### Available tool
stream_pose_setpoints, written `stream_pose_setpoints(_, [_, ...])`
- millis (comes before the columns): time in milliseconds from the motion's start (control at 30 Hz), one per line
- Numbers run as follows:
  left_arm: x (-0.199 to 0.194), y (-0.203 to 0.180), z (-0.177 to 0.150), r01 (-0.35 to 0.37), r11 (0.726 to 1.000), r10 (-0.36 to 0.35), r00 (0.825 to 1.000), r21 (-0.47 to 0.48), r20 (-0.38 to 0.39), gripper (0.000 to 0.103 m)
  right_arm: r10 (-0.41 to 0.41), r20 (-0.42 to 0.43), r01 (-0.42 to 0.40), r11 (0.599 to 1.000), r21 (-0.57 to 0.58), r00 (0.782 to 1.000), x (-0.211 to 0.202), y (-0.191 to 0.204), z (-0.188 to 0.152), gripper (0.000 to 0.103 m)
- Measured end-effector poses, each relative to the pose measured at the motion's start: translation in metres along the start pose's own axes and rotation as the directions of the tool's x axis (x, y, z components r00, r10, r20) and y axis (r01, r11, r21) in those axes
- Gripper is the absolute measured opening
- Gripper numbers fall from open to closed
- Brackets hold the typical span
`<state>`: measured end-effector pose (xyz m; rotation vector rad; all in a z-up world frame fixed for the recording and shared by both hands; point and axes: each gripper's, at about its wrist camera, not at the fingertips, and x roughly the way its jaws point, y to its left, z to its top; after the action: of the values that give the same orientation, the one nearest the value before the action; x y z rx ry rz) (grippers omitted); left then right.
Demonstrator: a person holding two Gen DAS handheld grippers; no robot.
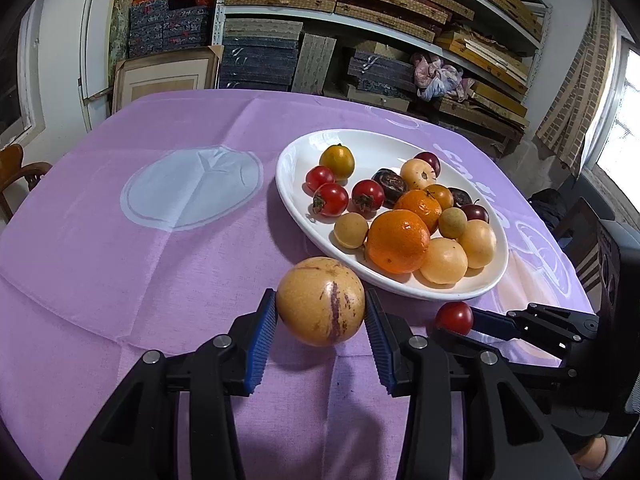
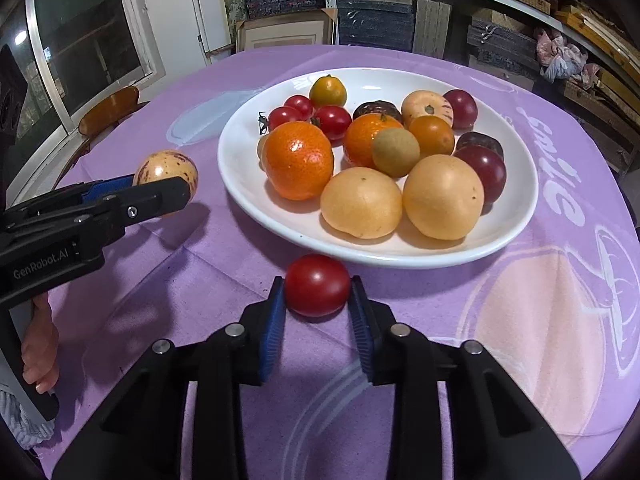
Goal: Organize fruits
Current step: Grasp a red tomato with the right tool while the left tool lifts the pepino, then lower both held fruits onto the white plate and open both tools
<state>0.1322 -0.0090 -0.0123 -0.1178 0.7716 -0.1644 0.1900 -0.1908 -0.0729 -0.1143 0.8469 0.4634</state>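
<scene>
Our left gripper [image 1: 320, 312] clamped a striped yellow fruit [image 1: 320, 301]; our right gripper [image 2: 318, 294] pinched a cherry tomato [image 2: 317, 285]. Both fruits sat just short of the white plate [image 2: 256, 200] on the purple tablecloth [image 1: 160, 280]. We judged ourselves mid-carry; next, each needed a free spot. Beyond lay oranges [image 2: 298, 160], pale round fruits [image 2: 442, 196] and more tomatoes, crowding the plate.
</scene>
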Motion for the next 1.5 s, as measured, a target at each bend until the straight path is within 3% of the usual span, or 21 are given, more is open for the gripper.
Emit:
stream_pose_setpoints(300, [-0.006,-0.024,0.005,-0.063,0.993,0.057,0.997,0.1,0.054,0.044,0.051,0.065,-0.053,0.998,0.025,0.997,-0.041,-0.009,-0.009,0.031])
stream_pose_setpoints(533, [0.006,-0.041,0.041,-0.089,0.984,0.075,0.993,0.152,0.09,0.044,-0.015,0.166,0.0,0.996,0.088,0.986,-0.075,-0.044,0.035,0.031])
stream_pose_setpoints(833, [0.054,-0.05,0.086,-0.091,0.983,0.083,0.995,0.157,0.061,0.044,-0.056,0.115,0.043,0.993,0.112,0.992,-0.028,-0.071,0.095,0.031])
stream_pose_setpoints(1133, [0.089,-0.05,0.091,-0.087,0.984,0.085,0.996,0.154,0.022,0.045,-0.07,0.081,0.061,0.993,0.105,0.994,0.008,-0.076,0.098,0.032])
stream_pose_setpoints(1167, [0.09,-0.05,0.092,-0.09,0.984,0.087,0.996,0.155,0.023,0.045,-0.073,0.083,0.065,0.992,0.105,0.994,0.009,-0.076,0.098,0.034])
stream_pose_setpoints(1267, [0.093,-0.05,0.095,-0.087,0.986,0.085,0.996,0.145,0.02,0.051,-0.096,0.094,0.085,0.99,0.11,0.991,0.008,-0.077,0.097,0.054])
stream_pose_setpoints(1333, [0.092,-0.05,0.098,-0.095,0.986,0.093,0.995,0.14,0.027,0.067,-0.105,0.107,0.092,0.988,0.12,0.989,0.004,-0.08,0.098,0.057])
stream_pose_setpoints(1400, [0.085,-0.048,0.101,-0.105,0.987,0.1,0.994,0.123,0.045,0.077,-0.107,0.129,0.089,0.987,0.134,0.986,-0.005,-0.082,0.098,0.065])
stream_pose_setpoints(1500, [0.067,-0.046,0.104,-0.089,0.99,0.082,0.994,0.109,0.066,0.077,-0.118,0.181,0.094,0.986,0.14,0.976,-0.03,-0.081,0.097,0.072])
